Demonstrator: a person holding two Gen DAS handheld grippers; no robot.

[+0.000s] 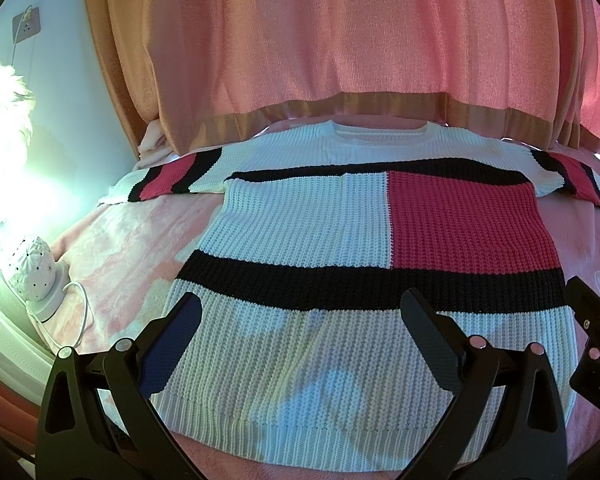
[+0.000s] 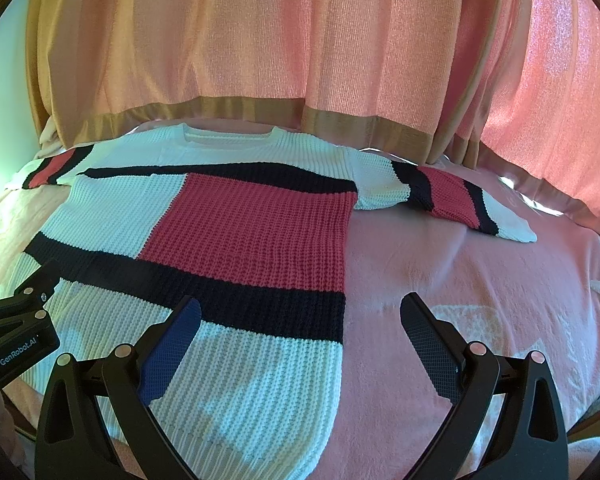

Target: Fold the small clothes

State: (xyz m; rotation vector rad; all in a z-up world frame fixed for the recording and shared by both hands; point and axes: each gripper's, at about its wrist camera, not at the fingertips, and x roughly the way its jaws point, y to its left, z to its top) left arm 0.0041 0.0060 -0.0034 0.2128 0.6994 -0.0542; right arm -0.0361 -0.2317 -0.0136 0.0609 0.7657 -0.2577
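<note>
Two grippers hover low over the near hem of a knit sweater (image 1: 340, 240) spread flat on a bed (image 2: 480, 280). The left gripper (image 1: 306, 320) has its fingers released and wide apart above the white ribbed hem. The right gripper (image 2: 300, 324) is likewise spread, straddling the sweater's right side edge. Bare pink blanket lies open to the right. Farther off, both sleeves stretch sideways, the collar nearly touching the curtain (image 2: 260, 40). A white lamp (image 1: 34, 276) stands left.
</note>
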